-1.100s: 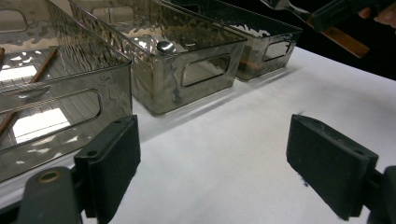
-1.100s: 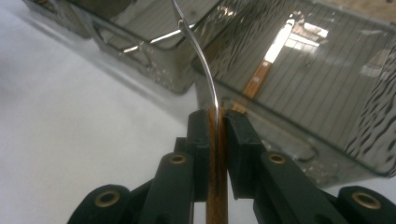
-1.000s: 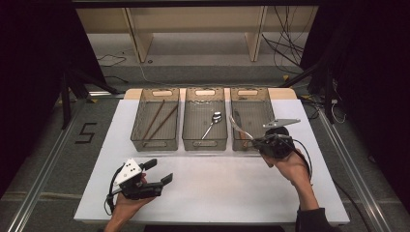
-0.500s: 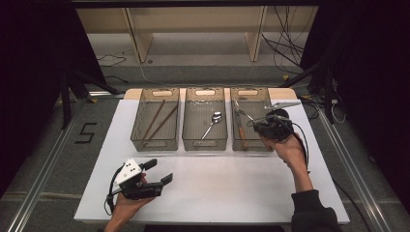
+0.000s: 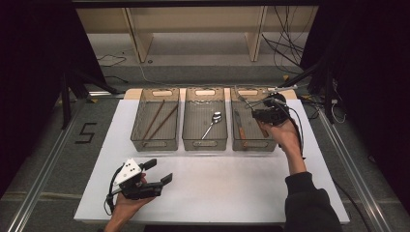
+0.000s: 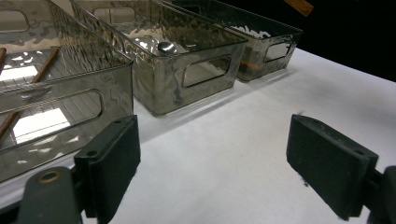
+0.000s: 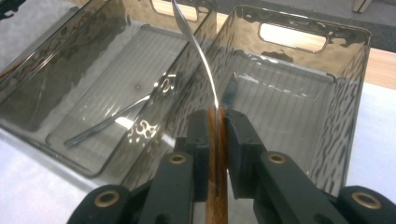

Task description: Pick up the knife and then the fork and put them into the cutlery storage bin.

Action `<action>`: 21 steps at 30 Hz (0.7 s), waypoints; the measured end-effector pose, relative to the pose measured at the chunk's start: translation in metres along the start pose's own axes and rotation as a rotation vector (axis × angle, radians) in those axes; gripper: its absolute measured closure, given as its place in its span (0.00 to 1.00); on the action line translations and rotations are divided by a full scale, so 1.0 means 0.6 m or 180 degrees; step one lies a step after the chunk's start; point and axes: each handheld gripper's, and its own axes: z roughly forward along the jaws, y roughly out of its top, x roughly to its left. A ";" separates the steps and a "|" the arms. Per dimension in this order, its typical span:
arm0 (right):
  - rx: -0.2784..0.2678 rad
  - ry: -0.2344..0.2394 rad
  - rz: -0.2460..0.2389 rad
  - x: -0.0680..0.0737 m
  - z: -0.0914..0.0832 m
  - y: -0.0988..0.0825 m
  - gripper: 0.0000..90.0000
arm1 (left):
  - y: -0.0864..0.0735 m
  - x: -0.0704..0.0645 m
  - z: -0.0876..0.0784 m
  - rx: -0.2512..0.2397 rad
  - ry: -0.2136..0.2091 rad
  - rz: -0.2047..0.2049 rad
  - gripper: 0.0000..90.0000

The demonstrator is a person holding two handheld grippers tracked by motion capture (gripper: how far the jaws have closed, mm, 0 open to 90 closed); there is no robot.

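Clamped in our right gripper [image 7: 216,122] is a wooden-handled fork [image 7: 215,154], its brown handle pinched between the two black jaws and its curved metal shaft rising up and away over the bins; from the high view we hold it above the right-hand bin [image 5: 240,144], tines toward the far side.

Largest first: we work on a white table [image 5: 232,193]; three smoky translucent bins stand in a row across its far half, just beside one another. Our left bin [image 5: 141,143] holds brown chopsticks [image 5: 159,120]; the middle bin [image 5: 193,143] holds a metal spoon [image 5: 212,123] (its bowl toward the far end); the right-hand bin has a wooden-handled utensil [image 5: 240,126] lying along its left wall.

Our left gripper [image 5: 162,173] rests low near the table's near edge, well apart from the bins; its jaws stand wide apart with nothing between them.
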 end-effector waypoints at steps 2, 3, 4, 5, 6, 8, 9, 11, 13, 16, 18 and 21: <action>0.0025 -0.0013 0.0018 -0.001 0.006 0.005 0.90 | 0.000 0.000 0.000 0.0005 0.0002 0.0007 0.19; 0.0027 -0.0011 0.0030 -0.002 0.009 0.007 0.90 | 0.000 0.000 0.000 0.0004 0.0002 0.0006 0.19; 0.0037 -0.0023 0.0045 -0.003 0.012 0.009 0.90 | 0.000 0.000 0.000 0.0003 0.0000 0.0000 0.19; 0.0048 -0.0032 0.0060 -0.004 0.015 0.011 0.90 | 0.000 0.000 0.000 0.0002 0.0000 -0.0002 0.19; 0.0049 -0.0037 0.0078 -0.005 0.018 0.012 0.90 | 0.000 0.000 0.000 0.0002 0.0000 0.0000 0.19; 0.0052 -0.0062 0.0111 -0.008 0.022 0.014 0.90 | 0.000 0.000 0.000 0.0007 0.0001 0.0004 0.19; 0.0072 -0.0078 0.0128 -0.010 0.025 0.015 0.90 | 0.000 0.000 0.000 0.0001 -0.0001 -0.0002 0.19; 0.0080 -0.0110 0.0161 -0.014 0.030 0.015 0.90 | 0.000 0.001 0.000 -0.0001 -0.0002 -0.0002 0.19; 0.0097 -0.0128 0.0193 -0.018 0.035 0.014 0.90 | 0.000 0.001 0.000 0.0005 0.0002 0.0002 0.19; 0.0142 -0.0148 0.0228 -0.022 0.043 0.013 0.90 | 0.000 0.000 0.000 -0.0001 -0.0001 -0.0003 0.19; 0.0142 -0.0168 0.0241 -0.023 0.046 0.013 0.90 | 0.000 0.001 -0.001 0.0015 0.0000 0.0012 0.19; 0.0172 -0.0199 0.0270 -0.024 0.051 0.014 0.90 | 0.000 0.000 0.000 0.0002 0.0001 -0.0006 0.19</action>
